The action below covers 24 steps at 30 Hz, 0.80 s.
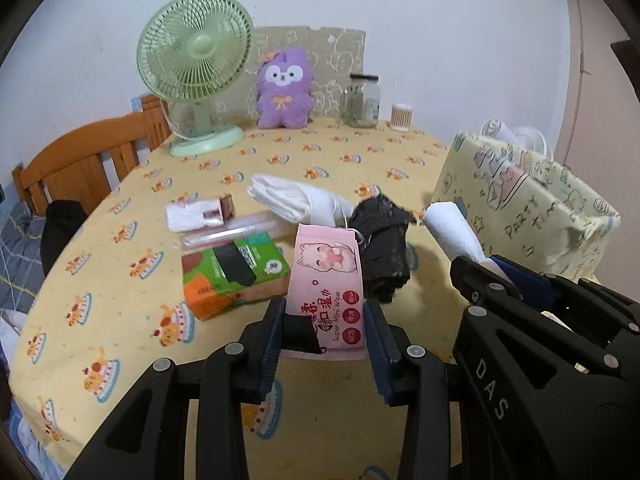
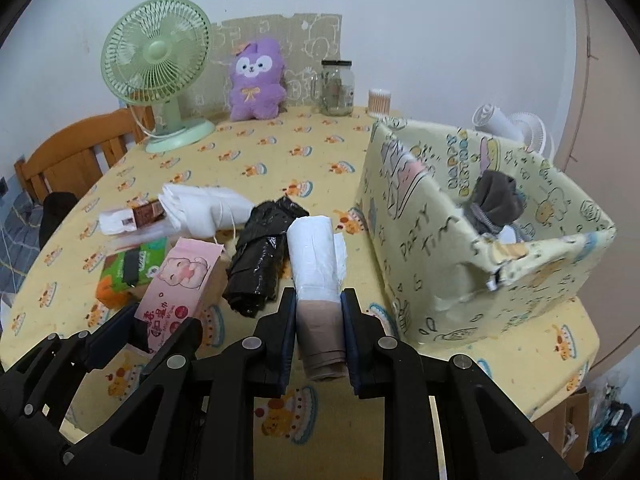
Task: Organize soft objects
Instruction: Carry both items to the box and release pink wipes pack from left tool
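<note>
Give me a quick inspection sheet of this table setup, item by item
Surface: table under yellow cake-print cloth.
Job's things: pink wipes pack, white bag roll, black bag roll, white cloth bundle, green tissue pack; fabric bin holds grey cloth.
Clutter: green fan, purple plush, jar.
Grippers: left gripper clamps wipes; right gripper clamps white roll.
Cables: fan cord.
Surroundings: wooden chair, white wall.

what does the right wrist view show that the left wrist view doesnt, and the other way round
Only the right wrist view looks into the fabric box, showing grey cloth inside, and the right gripper shut on a white roll.

Only the left wrist view shows the left gripper clamping the pink wipes pack head-on.

Both show the green fan, purple plush, glass jar and black bag roll.
</note>
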Motion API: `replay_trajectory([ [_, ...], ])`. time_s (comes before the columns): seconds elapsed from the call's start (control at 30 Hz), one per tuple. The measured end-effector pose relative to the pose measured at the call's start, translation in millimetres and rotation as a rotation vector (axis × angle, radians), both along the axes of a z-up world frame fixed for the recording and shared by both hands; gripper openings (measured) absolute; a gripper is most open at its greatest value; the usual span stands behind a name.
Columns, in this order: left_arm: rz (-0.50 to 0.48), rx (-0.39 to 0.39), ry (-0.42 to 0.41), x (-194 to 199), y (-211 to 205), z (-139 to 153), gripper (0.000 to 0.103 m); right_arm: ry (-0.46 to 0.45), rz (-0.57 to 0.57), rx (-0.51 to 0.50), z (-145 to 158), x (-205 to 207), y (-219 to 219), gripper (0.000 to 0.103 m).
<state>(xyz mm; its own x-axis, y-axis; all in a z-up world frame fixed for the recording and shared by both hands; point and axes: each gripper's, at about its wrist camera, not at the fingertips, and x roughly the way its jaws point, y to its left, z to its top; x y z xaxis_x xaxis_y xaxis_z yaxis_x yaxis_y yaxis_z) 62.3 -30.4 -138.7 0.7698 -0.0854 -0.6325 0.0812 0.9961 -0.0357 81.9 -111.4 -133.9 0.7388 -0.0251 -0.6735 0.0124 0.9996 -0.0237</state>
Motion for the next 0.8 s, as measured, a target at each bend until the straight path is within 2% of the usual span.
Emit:
replay_trajectory([
  [0.43, 0.02, -0.021, -0.069, -8.8, 9.7, 46.2, 0.039, -0.075, 0.007, 0.026, 49.2, -11.8, 6.3, 0.025],
  [0.8, 0.029, -0.046, -0.088, -10.2, 17.4, 77.7, 0.039, -0.094, 0.03, 0.04, 85.0, -10.8, 14.5, 0.025],
])
